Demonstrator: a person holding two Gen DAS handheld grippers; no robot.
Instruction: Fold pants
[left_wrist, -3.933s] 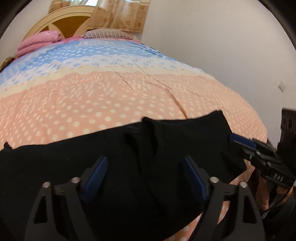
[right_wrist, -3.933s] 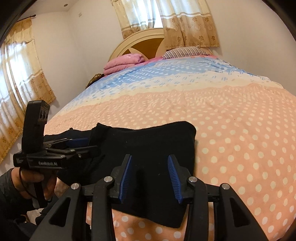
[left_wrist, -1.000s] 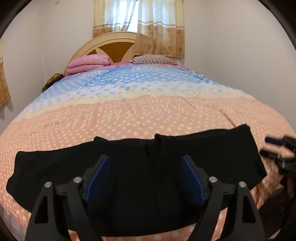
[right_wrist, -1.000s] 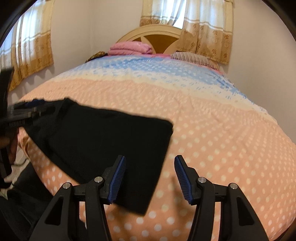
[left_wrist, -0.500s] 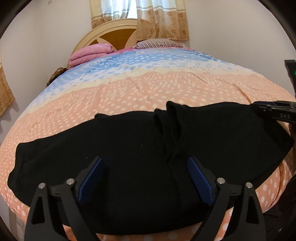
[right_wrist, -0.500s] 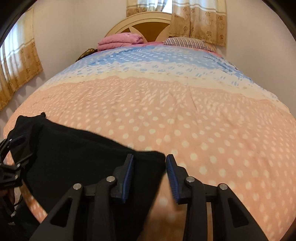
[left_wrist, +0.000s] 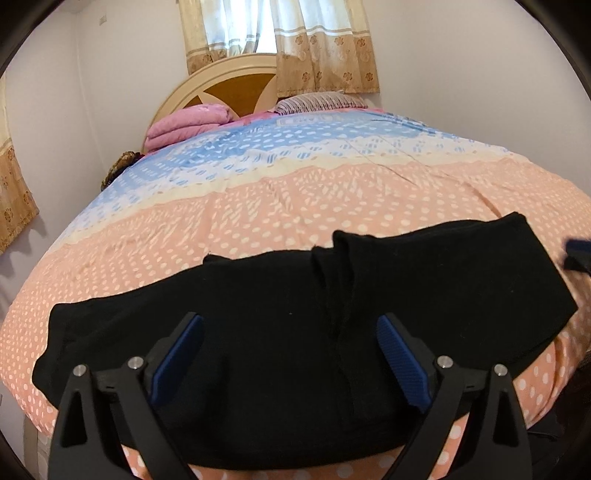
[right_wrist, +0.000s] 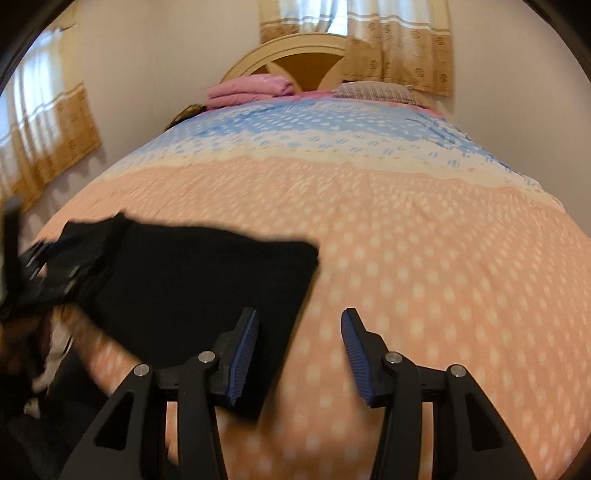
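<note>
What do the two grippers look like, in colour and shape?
Both the left gripper and the right gripper have black, angular frames with triangular cut-outs and silver screw heads. Their fingers carry blue ribbed pads. No cables or sleeves show.

A: What did the room hold?
B: A bed (left_wrist: 332, 206) under a dotted spread, peach near, blue toward the head. Arched cream headboard (left_wrist: 225, 85) with a brown inset.

A: On the bed?
B: Folded pink blanket (left_wrist: 184, 125) and a striped pillow (left_wrist: 314, 101) at the headboard.

A: Walls, light?
B: Plain pale walls (left_wrist: 110, 92). Daylight through tan flowered curtains (left_wrist: 321, 48) behind the headboard; another curtained window (right_wrist: 44, 136) on the left wall.
</note>
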